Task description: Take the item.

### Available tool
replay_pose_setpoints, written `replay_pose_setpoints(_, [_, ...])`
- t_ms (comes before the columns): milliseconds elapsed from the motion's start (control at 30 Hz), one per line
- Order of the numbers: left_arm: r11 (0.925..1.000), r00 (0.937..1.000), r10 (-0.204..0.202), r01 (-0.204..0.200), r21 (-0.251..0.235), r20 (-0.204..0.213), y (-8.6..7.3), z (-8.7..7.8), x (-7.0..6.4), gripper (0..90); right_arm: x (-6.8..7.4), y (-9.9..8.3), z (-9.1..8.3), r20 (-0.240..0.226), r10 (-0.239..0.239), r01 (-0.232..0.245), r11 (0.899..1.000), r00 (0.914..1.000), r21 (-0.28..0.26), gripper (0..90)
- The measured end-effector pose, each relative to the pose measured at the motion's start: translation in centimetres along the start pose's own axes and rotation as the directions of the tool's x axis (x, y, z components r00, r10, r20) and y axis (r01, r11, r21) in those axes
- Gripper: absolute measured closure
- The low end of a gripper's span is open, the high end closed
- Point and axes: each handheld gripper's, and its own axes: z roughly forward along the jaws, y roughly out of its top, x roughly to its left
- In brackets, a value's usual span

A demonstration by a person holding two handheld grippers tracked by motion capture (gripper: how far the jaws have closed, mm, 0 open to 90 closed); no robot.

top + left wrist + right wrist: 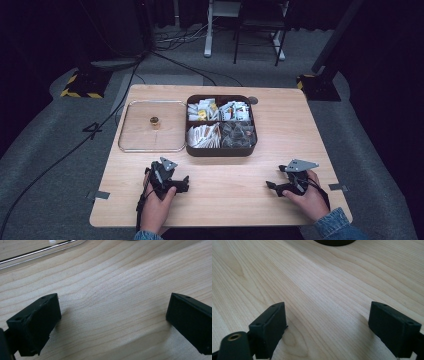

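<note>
Pale wood-grain rectangular table [225, 200], on grey floor. Dark brown square box with four compartments [221, 150] at table centre, toward the far edge. The two far compartments and the near-left one hold small white packets; the near-right one holds darker, clear-wrapped pieces, contents too small to tell. Just left of the box, apart from it, lies a clear square lid with a metal-looking rim [152, 126], flat on the table, a small brass-coloured knob [154, 121] at its middle.

Left gripper [182, 185] rests on the near-left of the table, held in the person's left hand [156, 205]. In the left gripper view its two black jaws stand wide apart over bare wood, nothing between them; the lid's edge [37, 251] shows at top left.

Right gripper [272, 187] sits at near-right, in the right hand [310, 197]. Jaws wide apart there too, nothing held; the box's dark edge [334, 242] shows at top. Denim sleeve [332, 225] at the right wrist.
</note>
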Motion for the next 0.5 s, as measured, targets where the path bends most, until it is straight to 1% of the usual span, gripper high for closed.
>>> replay_pose_setpoints(367, [1.0000,1.0000,0.003,-0.003,0.001,0.003,0.03,0.02,0.04,0.0,0.02,0.02,0.02,0.001,0.001,-0.001,1.000,1.0000,0.001,14.3])
replay_pose_setpoints(500, [1.0000,1.0000,0.003,-0.003,0.001,0.004,0.03,0.02,0.04,0.0,0.03,0.09,0.08,-0.005,-0.003,0.003,1.000,1.0000,0.001,14.2])
